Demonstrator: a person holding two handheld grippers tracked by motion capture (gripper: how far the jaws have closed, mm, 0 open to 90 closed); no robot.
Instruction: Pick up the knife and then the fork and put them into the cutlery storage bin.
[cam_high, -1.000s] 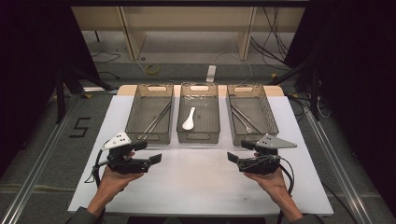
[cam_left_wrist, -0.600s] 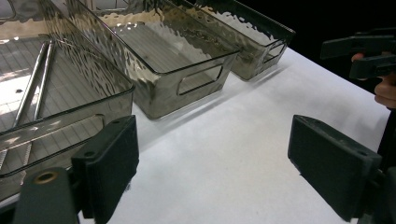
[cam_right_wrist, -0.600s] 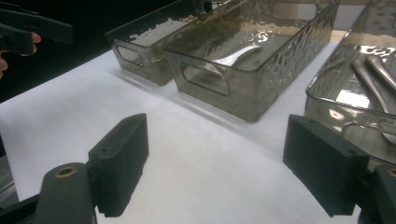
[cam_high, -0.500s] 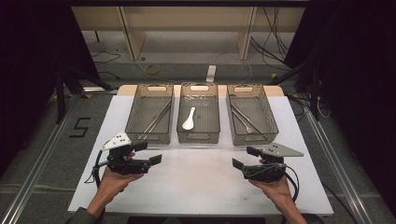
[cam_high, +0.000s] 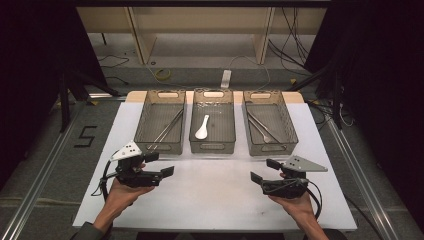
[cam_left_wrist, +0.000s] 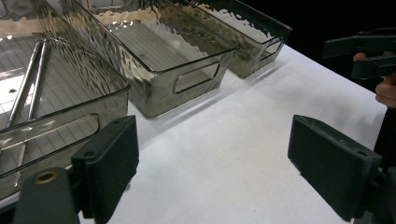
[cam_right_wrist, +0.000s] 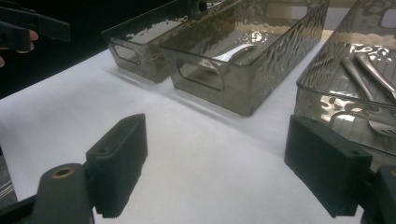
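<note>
Three smoky clear bins stand in a row at the back of the white table (cam_high: 215, 200). The left bin (cam_high: 161, 127) holds long metal chopsticks (cam_high: 167, 128). A white spoon (cam_high: 202, 127) lies in the middle bin (cam_high: 213, 126). The right bin (cam_high: 266, 129) holds metal utensils (cam_high: 262, 128). My left gripper (cam_high: 160, 164) hovers just in front of the left bin, open and empty. Open and empty too, my right gripper (cam_high: 264, 170) sits in front of the right bin. In the left gripper view my left gripper (cam_left_wrist: 219, 163) faces bare table beside the chopsticks (cam_left_wrist: 28, 84). The right gripper (cam_right_wrist: 222, 163) points past the utensils (cam_right_wrist: 369, 70).
Each gripper is held by a hand that comes in from the table's near edge. The right gripper (cam_left_wrist: 369, 51) shows far off in the left gripper view, and the left gripper (cam_right_wrist: 28, 28) in the right gripper view. Cables and shelf legs lie on the floor beyond the table.
My right gripper has drifted a little toward the near edge and to the right, away from the bins. The left gripper has stayed put.
</note>
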